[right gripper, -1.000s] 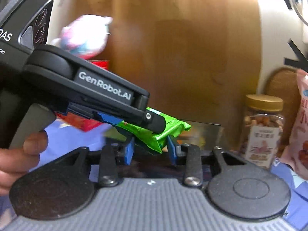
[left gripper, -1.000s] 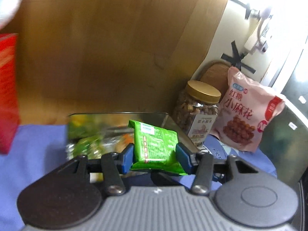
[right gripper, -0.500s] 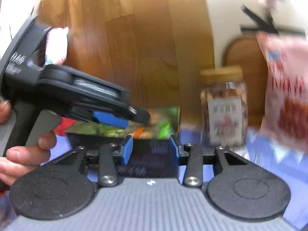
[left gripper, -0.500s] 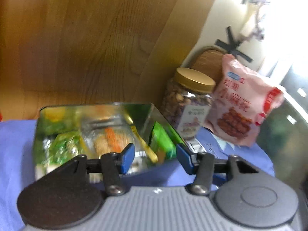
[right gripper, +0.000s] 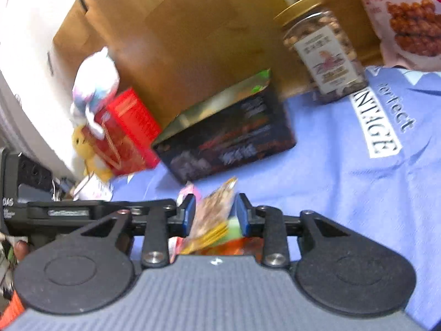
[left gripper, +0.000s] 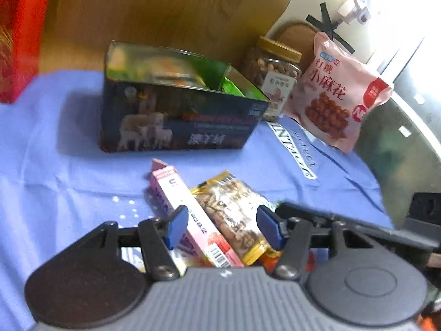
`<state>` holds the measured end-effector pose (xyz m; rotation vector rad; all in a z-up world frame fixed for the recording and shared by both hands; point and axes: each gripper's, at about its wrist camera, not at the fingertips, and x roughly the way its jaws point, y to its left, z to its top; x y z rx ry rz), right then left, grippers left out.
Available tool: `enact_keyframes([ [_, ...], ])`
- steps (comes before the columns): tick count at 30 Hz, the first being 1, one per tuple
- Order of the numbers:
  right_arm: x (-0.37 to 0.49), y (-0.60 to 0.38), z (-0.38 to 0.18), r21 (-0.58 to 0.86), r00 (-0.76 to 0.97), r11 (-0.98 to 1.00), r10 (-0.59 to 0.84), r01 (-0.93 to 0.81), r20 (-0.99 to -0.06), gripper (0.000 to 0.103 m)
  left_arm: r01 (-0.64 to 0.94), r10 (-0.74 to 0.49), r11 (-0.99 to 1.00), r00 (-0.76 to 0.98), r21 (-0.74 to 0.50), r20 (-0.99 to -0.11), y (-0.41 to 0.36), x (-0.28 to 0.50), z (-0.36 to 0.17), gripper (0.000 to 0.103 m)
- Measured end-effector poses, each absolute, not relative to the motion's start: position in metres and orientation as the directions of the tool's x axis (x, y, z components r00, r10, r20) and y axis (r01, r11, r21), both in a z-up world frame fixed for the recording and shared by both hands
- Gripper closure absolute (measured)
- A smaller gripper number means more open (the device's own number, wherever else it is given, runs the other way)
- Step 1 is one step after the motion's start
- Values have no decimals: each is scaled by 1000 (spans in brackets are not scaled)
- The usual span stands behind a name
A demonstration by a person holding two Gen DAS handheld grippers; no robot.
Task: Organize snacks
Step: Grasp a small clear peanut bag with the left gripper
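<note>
Both claws have left the tin (left gripper: 176, 121), where our green packet (left gripper: 231, 88) now lies, and dropped to the loose pile near the bench's front edge. Our left claw (left gripper: 223, 227) has just been widening around the pink box (left gripper: 190, 215), gripping nothing. Our right claw (right gripper: 215, 216) has just been narrowing around the nut packet (right gripper: 213, 212); we cannot tell whether it grips yet.

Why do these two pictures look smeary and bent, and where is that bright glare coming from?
Left wrist view: fisheye bends the edges; the tin box is slightly soft, and the upper right corner is washed out white behind the pink snack bag. Right wrist view: tilted and more motion-smeared; the red box and the packet between the right claw blur.
</note>
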<state>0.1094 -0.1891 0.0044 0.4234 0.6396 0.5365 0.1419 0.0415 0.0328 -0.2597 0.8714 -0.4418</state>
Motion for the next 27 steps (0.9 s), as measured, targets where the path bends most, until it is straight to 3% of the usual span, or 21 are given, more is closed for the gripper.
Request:
enact_keyframes([
  [5, 94, -186, -9, 550, 659, 775, 593, -313, -461, 95, 201, -361, 933, 534, -299, -765, 39, 142, 20, 48],
  [10, 76, -191, -4, 534, 687, 787, 574, -310, -446, 95, 203, -367, 930, 557, -307, -745, 46, 136, 31, 46],
  [15, 52, -214, 8, 426, 778, 859, 465, -283, -423, 95, 256, -404, 915, 597, -313, -693, 35, 136, 54, 42],
  [19, 34, -247, 13, 350, 875, 926, 285, -146, -390, 90, 298, -441, 897, 574, -325, -690, 13, 143, 53, 42],
  [22, 27, -266, 9, 412, 875, 901, 305, -137, -376, 87, 302, -459, 888, 552, -346, -697, 0, 150, 46, 42],
  [24, 24, -269, 2, 419, 868, 898, 312, -137, -386, 76, 310, -486, 874, 530, -375, -695, -9, 156, 43, 42],
  [27, 19, -271, -8, 460, 840, 875, 357, -148, -408, 75, 343, -493, 868, 518, -358, -699, -26, 160, 44, 40],
])
